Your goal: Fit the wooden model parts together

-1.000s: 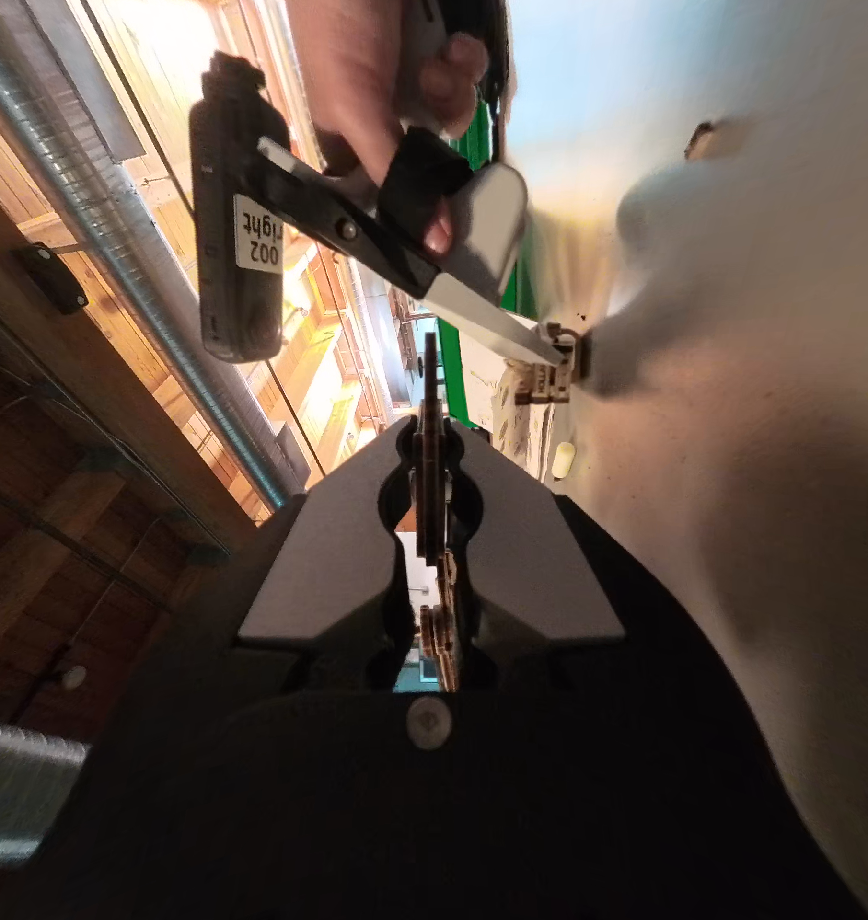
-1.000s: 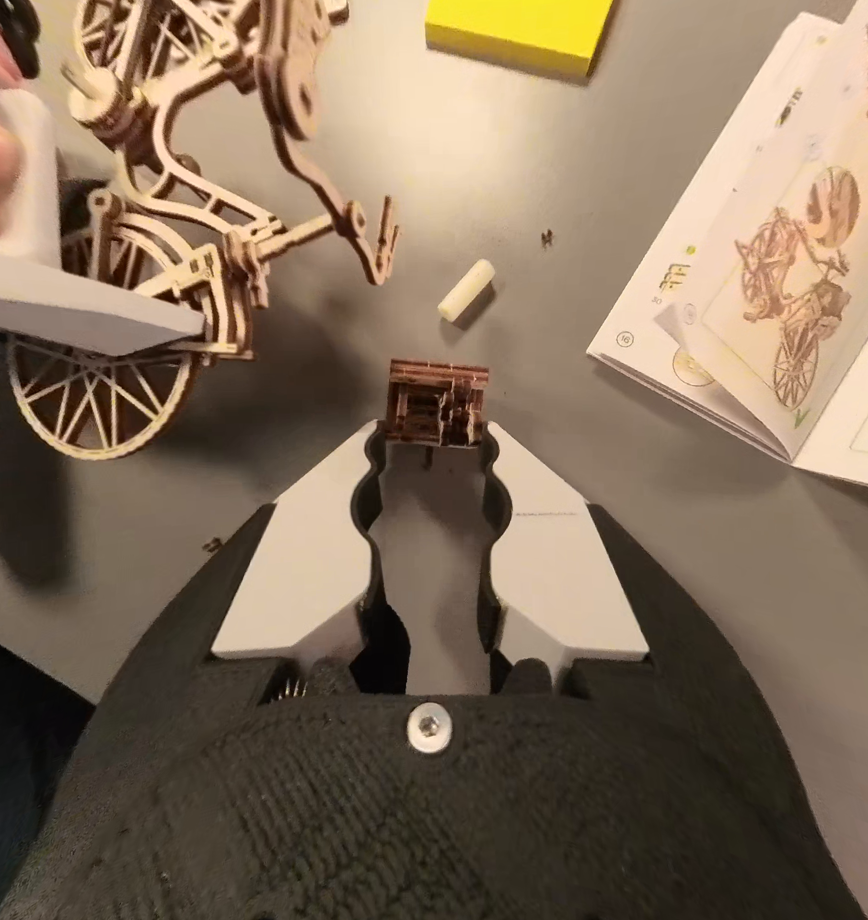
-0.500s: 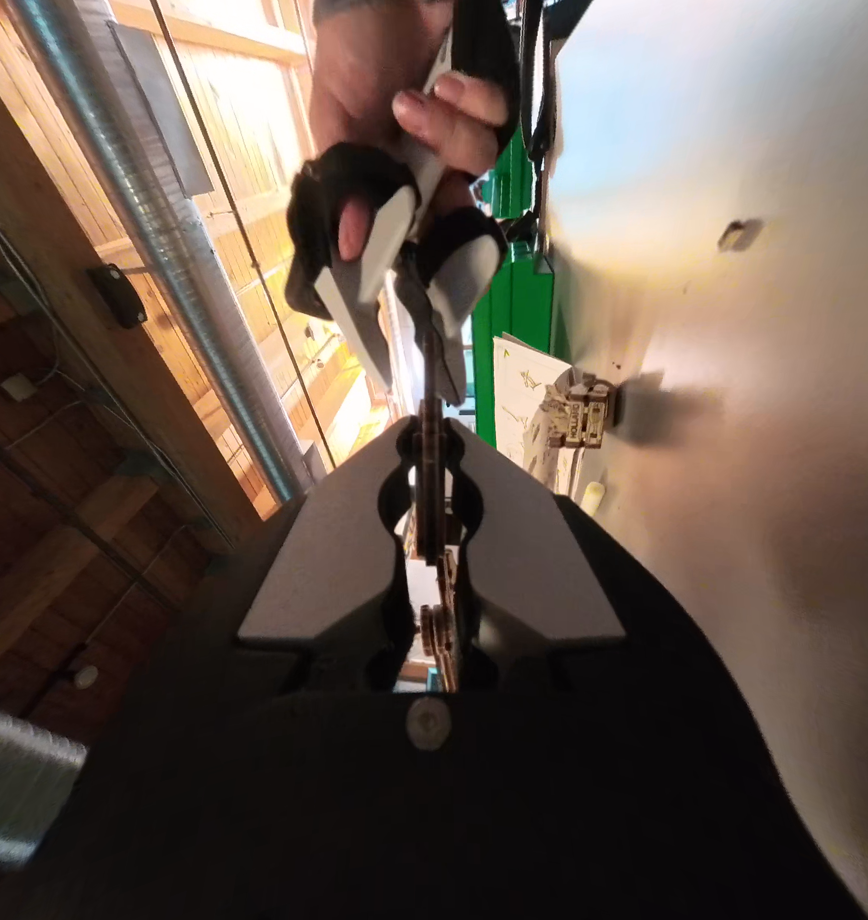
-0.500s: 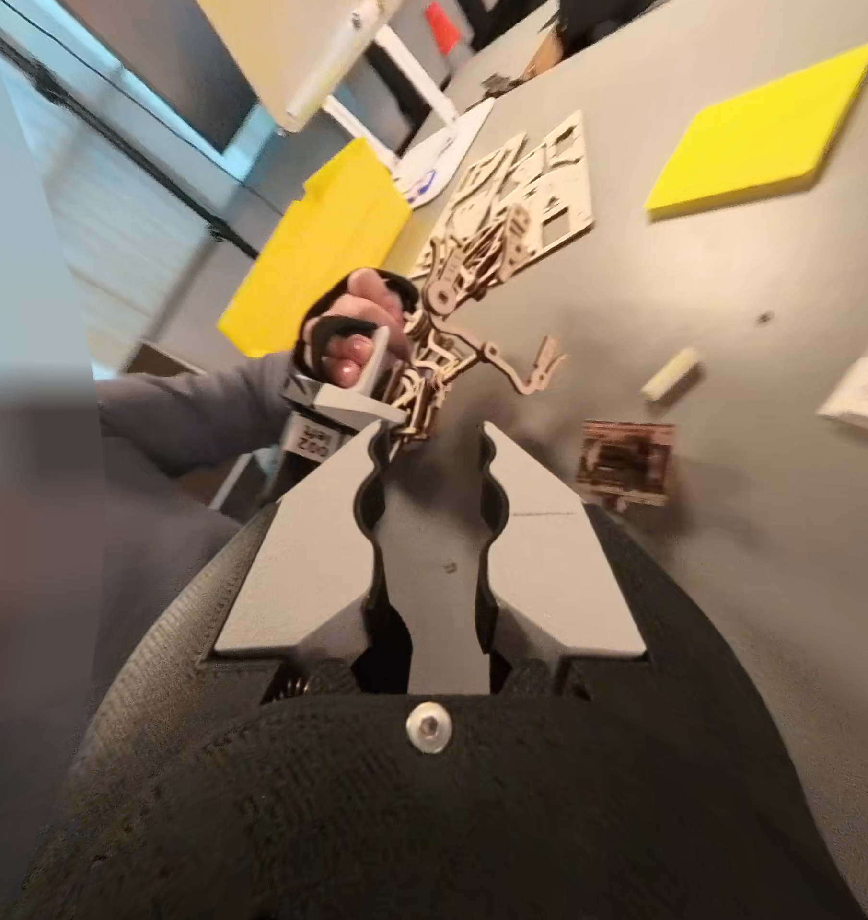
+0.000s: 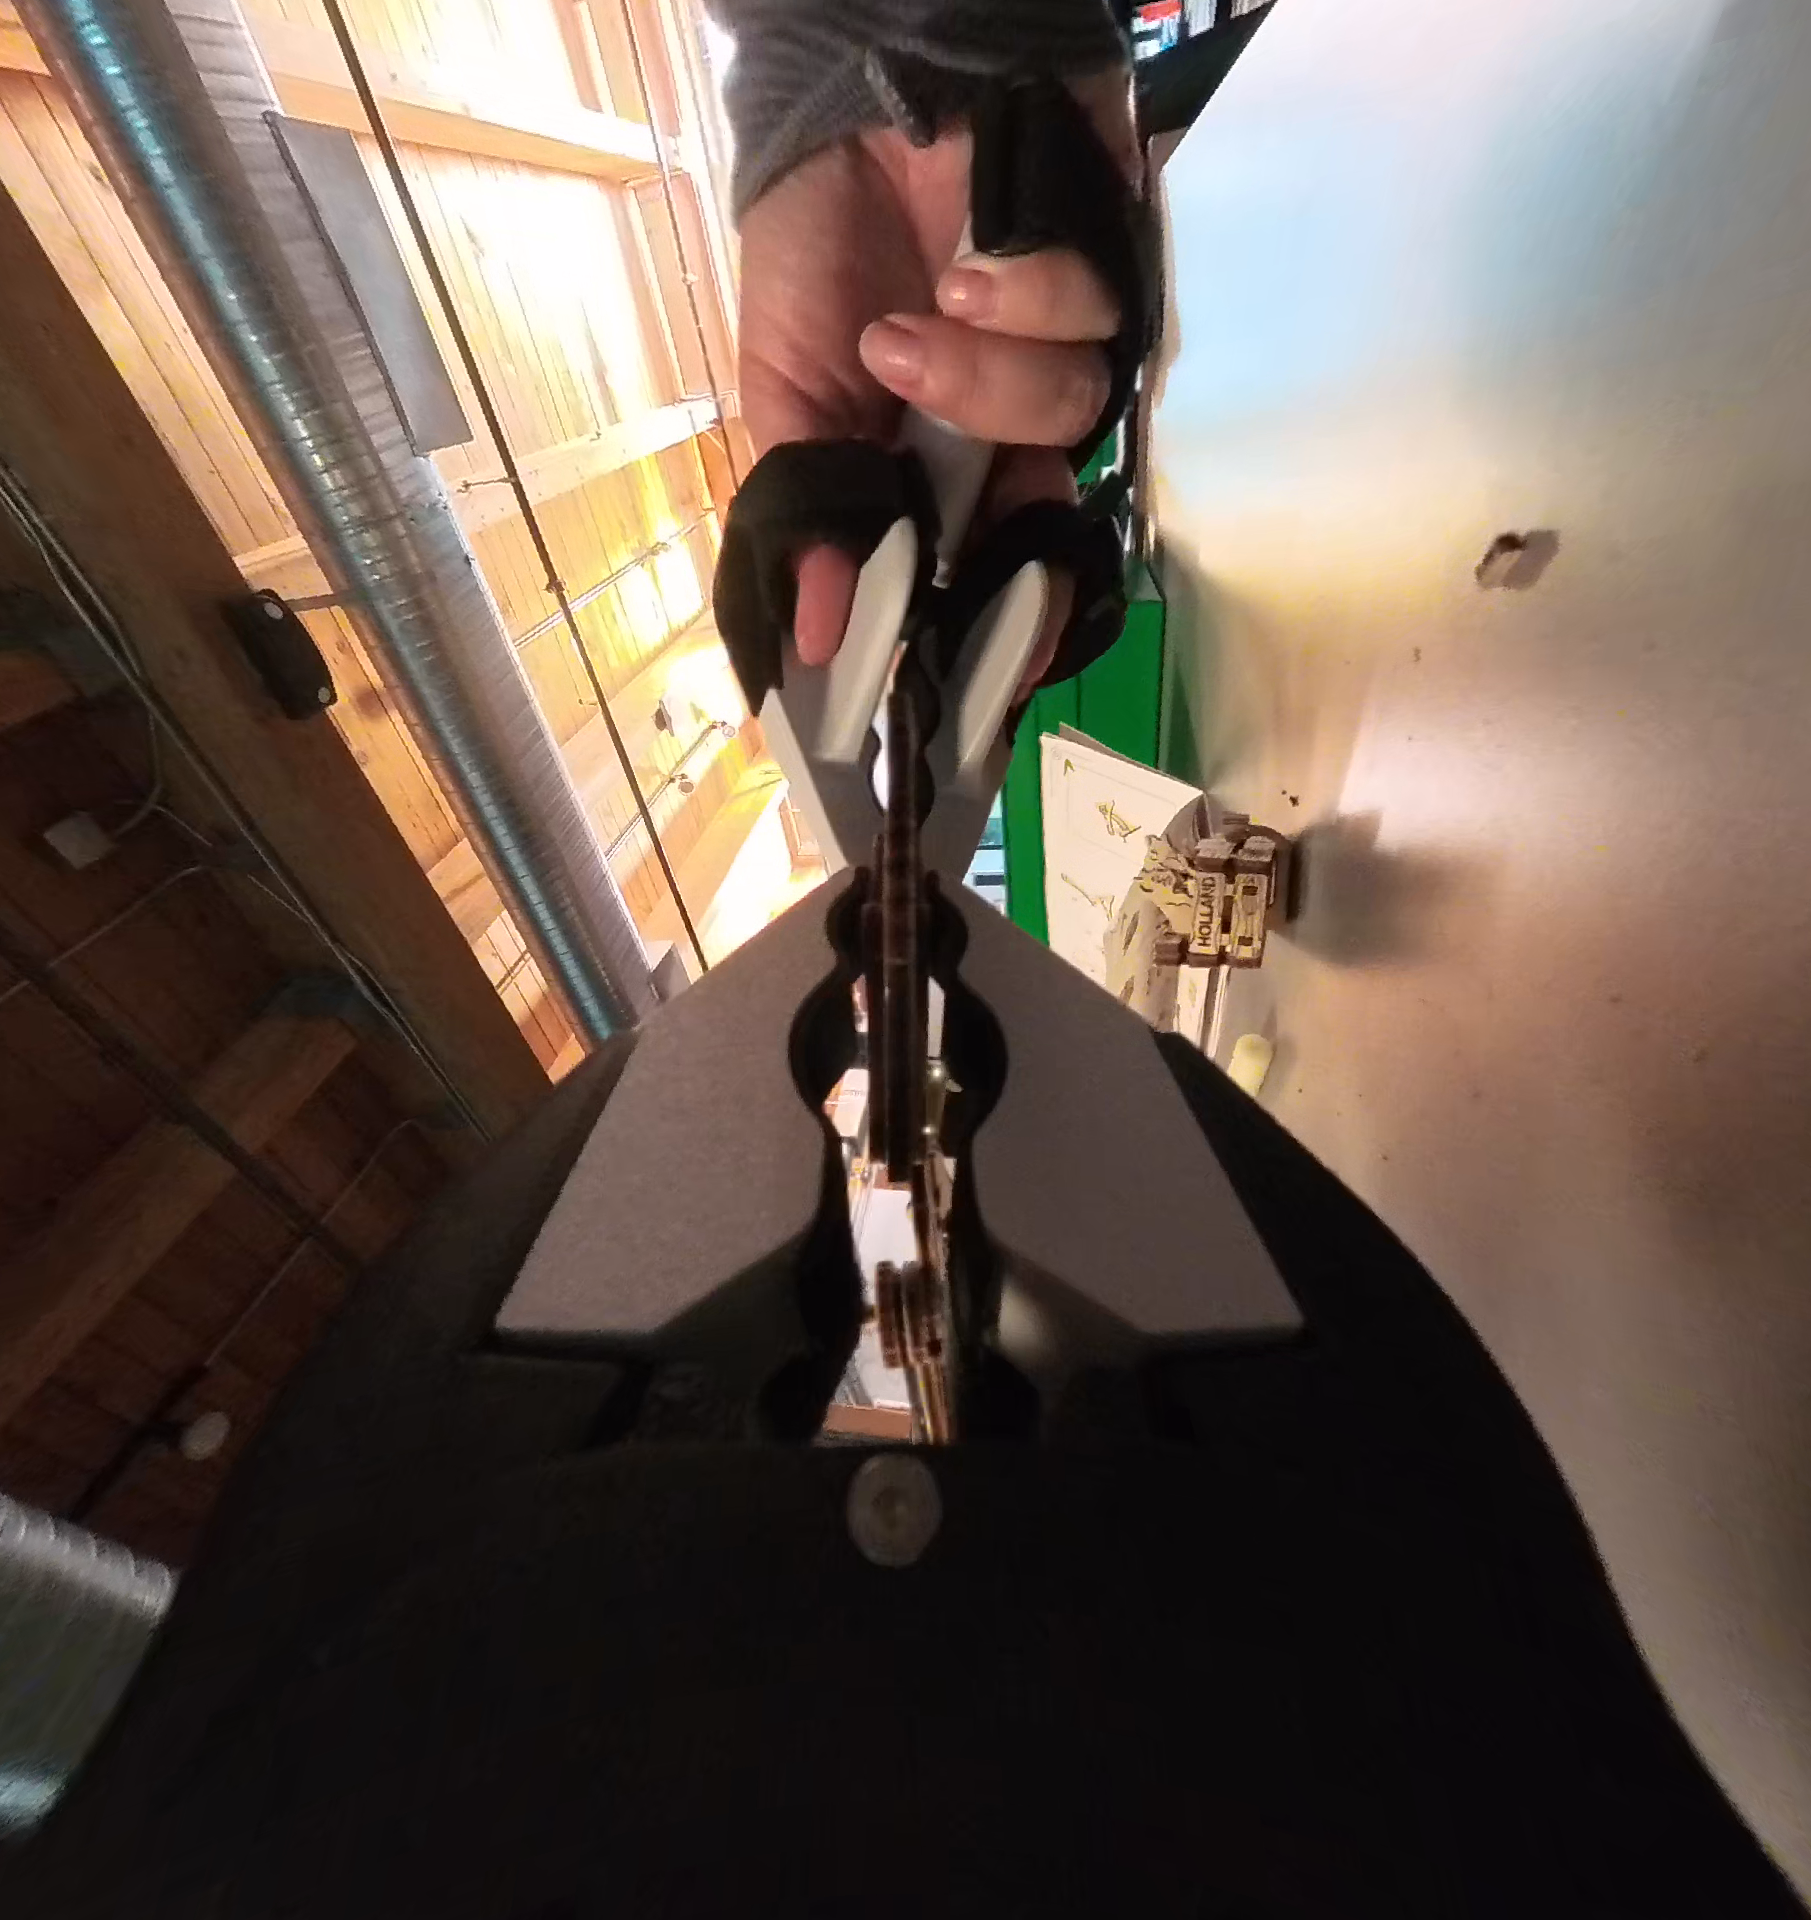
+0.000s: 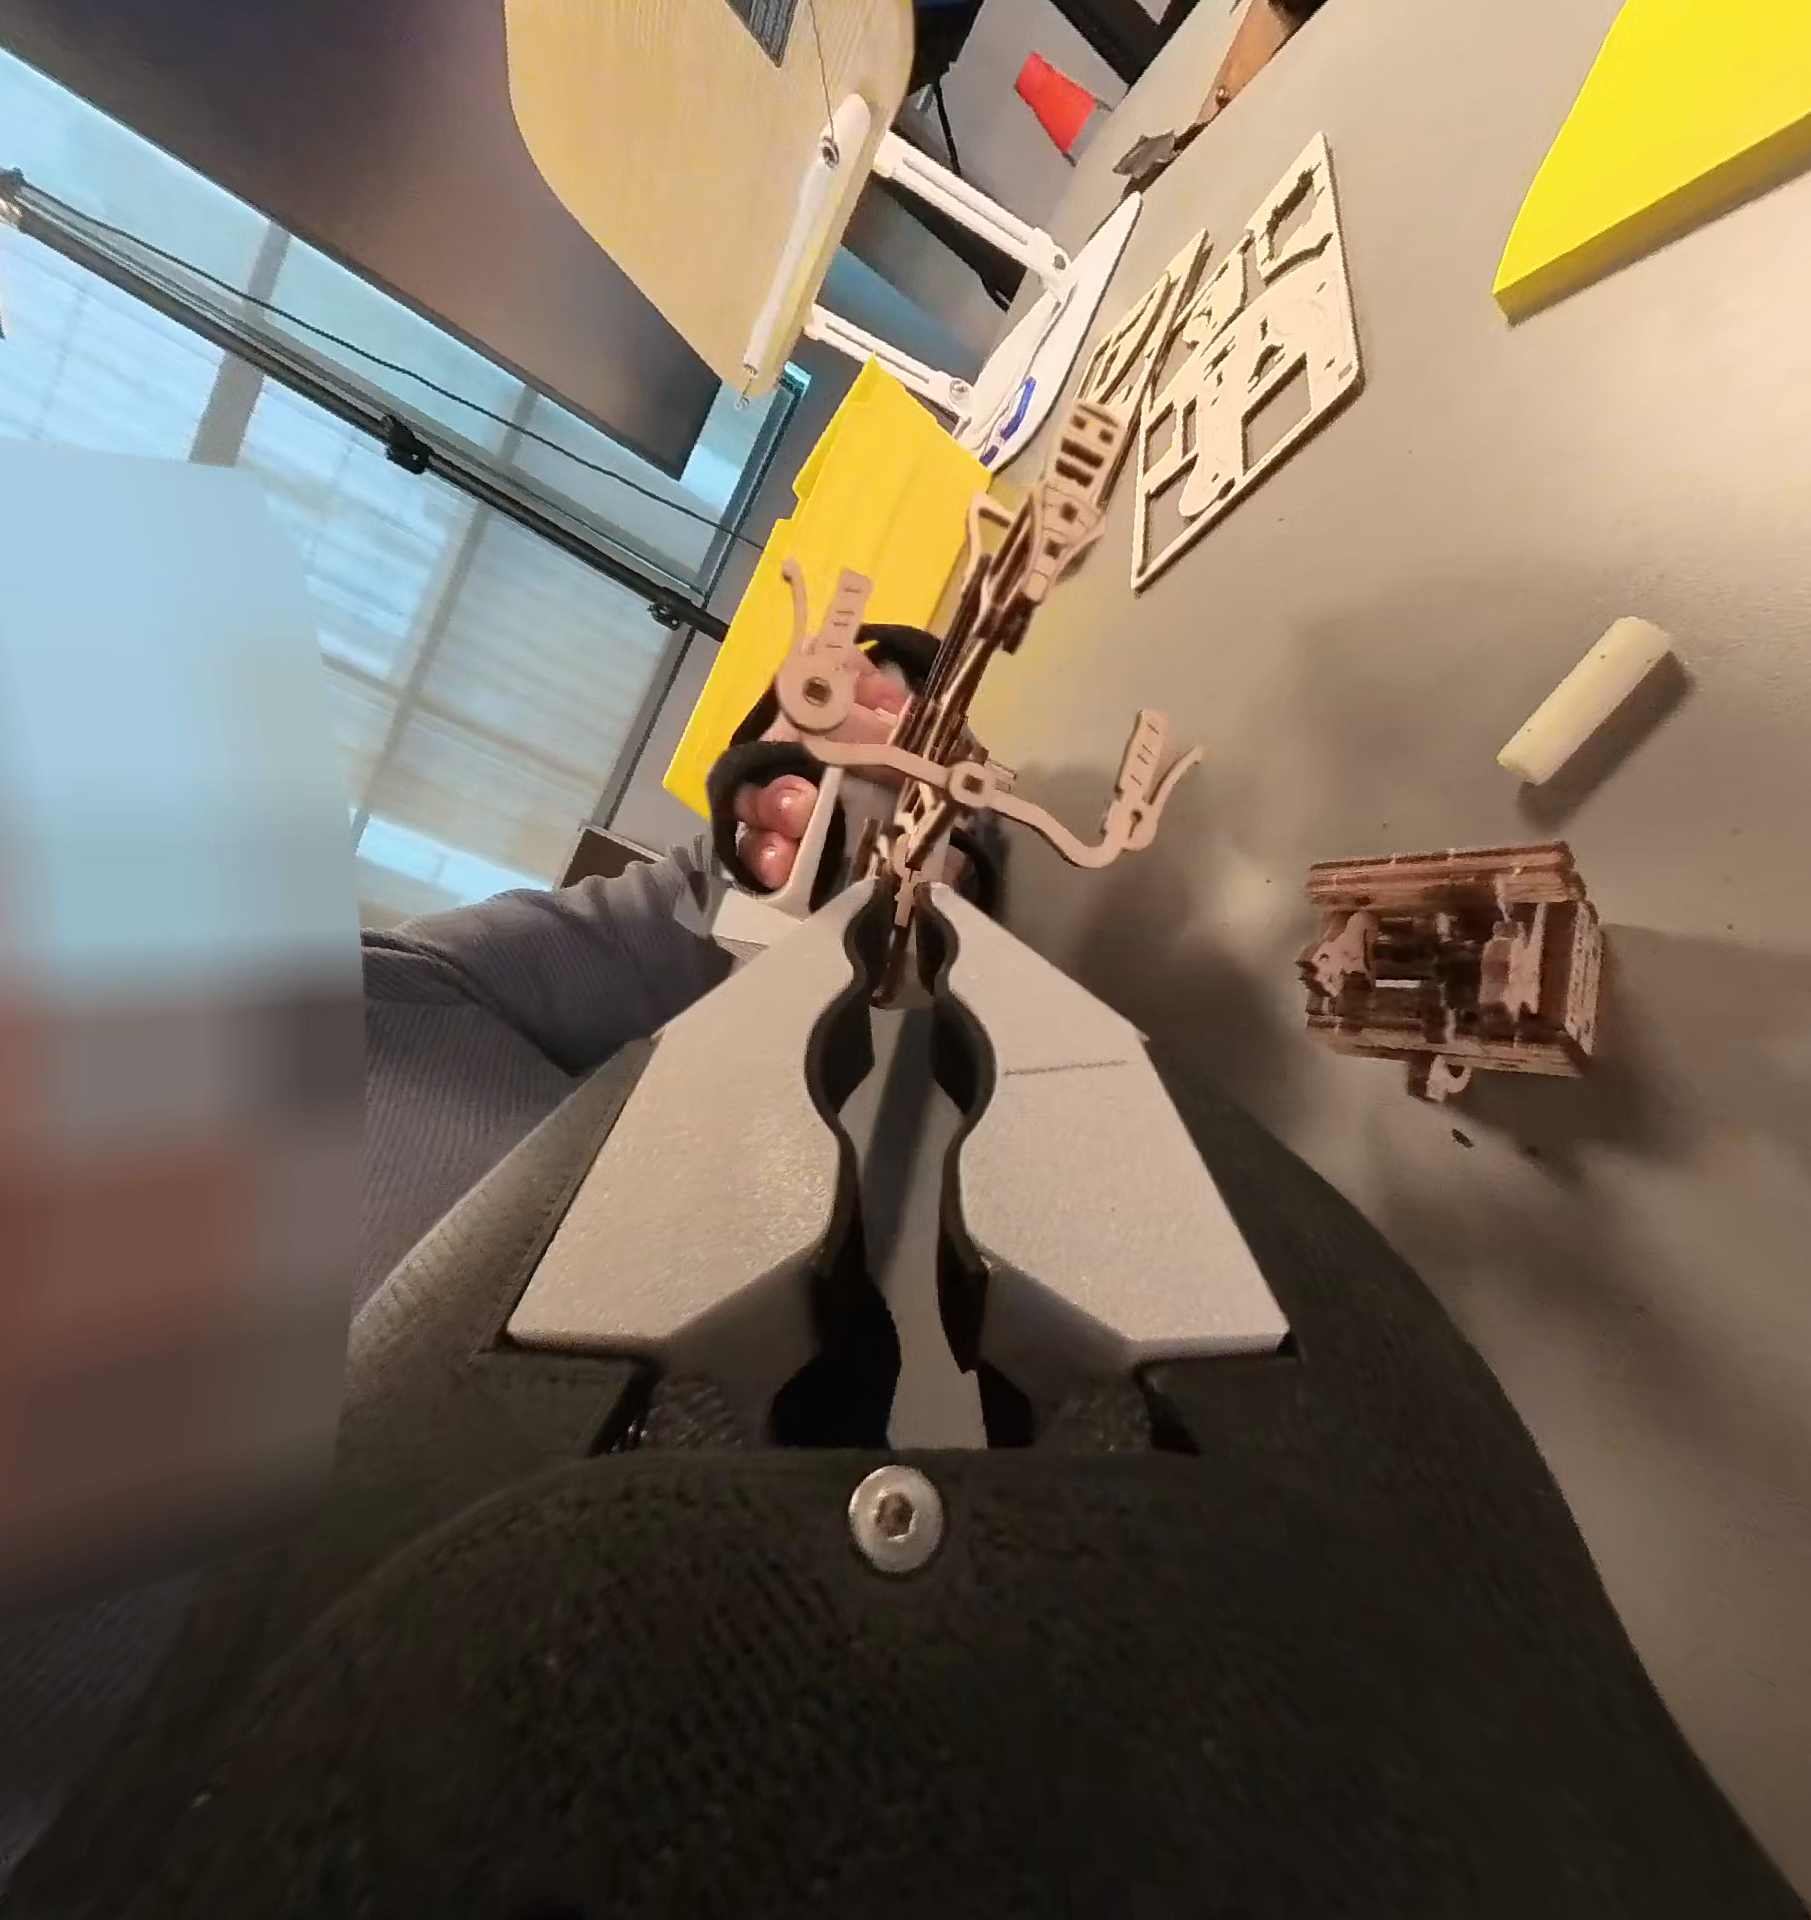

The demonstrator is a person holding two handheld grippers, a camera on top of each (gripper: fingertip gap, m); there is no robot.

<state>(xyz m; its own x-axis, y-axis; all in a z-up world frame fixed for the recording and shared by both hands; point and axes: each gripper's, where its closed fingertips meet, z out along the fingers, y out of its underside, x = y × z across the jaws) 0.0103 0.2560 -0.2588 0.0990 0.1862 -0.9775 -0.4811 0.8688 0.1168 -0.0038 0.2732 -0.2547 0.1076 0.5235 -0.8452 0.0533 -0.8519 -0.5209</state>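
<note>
A wooden bicycle model [image 6: 968, 774] is held in the air beside the grey table [image 6: 1659, 1299], handlebars spread to both sides. My left gripper [image 5: 901, 906] is shut on it; the model [image 5: 899, 1029] shows edge-on between its jaws. My right gripper [image 6: 899, 916] faces the left one and is shut on the model's thin near edge; it also shows in the left wrist view [image 5: 906, 805], held by a hand. A small brown wooden block part [image 6: 1452, 966] lies on the table, free of both grippers, and also shows in the left wrist view [image 5: 1228, 904].
A white peg [image 6: 1587, 712] lies near the block. A punched-out wooden parts sheet [image 6: 1249, 343] and yellow pads [image 6: 1690, 156] lie farther back. An open instruction booklet [image 5: 1109, 831] lies beyond the block. A person's sleeve [image 6: 527, 966] is on the left. Less than 4 cm separates the two grippers' tips. From either gripper's tips it is about 12 cm to the white peg [image 6: 1587, 712].
My right gripper let go of the small wooden block, left it on the table, swung over to the bicycle model and closed on its edge. The left gripper kept its hold.
</note>
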